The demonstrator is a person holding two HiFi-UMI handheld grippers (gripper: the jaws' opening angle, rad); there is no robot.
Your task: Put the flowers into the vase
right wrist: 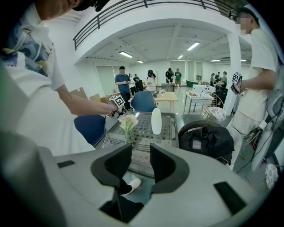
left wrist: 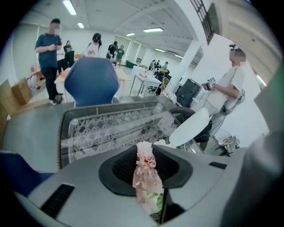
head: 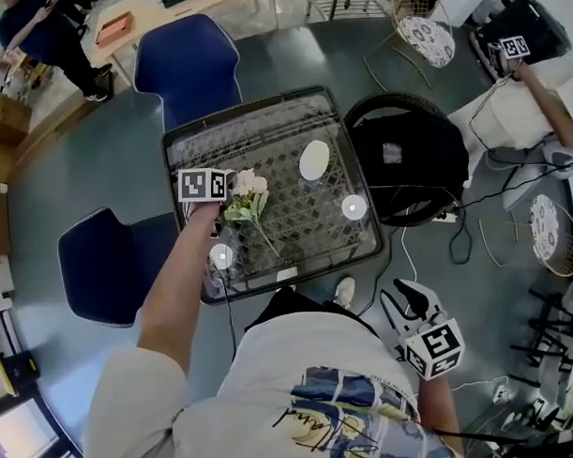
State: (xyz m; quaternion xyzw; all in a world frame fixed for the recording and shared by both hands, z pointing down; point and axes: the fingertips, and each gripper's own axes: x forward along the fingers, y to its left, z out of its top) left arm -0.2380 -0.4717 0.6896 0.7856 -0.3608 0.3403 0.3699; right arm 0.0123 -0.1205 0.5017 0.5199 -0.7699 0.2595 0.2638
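My left gripper [head: 231, 199] is shut on a small bunch of pale pink flowers [head: 248, 189] with green stems, held just above the near left part of the glass lattice table [head: 301, 234]. In the left gripper view the blooms [left wrist: 146, 170] sit pinched between the jaws of the left gripper [left wrist: 147, 177]. The white oval vase [head: 314, 160] stands upright near the table's middle, to the right of the flowers and apart from them; it also shows as the vase [left wrist: 191, 127] and the vase [right wrist: 156, 120]. My right gripper [head: 411, 300] hangs open and empty off the table's near right corner, its jaws [right wrist: 140, 162] parted.
Two blue chairs [head: 187, 62] [head: 109, 262] stand at the table's far and left sides. A black bag on a round stool [head: 406, 158] sits to the right, with cables on the floor. Two small glass discs [head: 354, 208] [head: 222, 257] lie on the table. People stand farther off.
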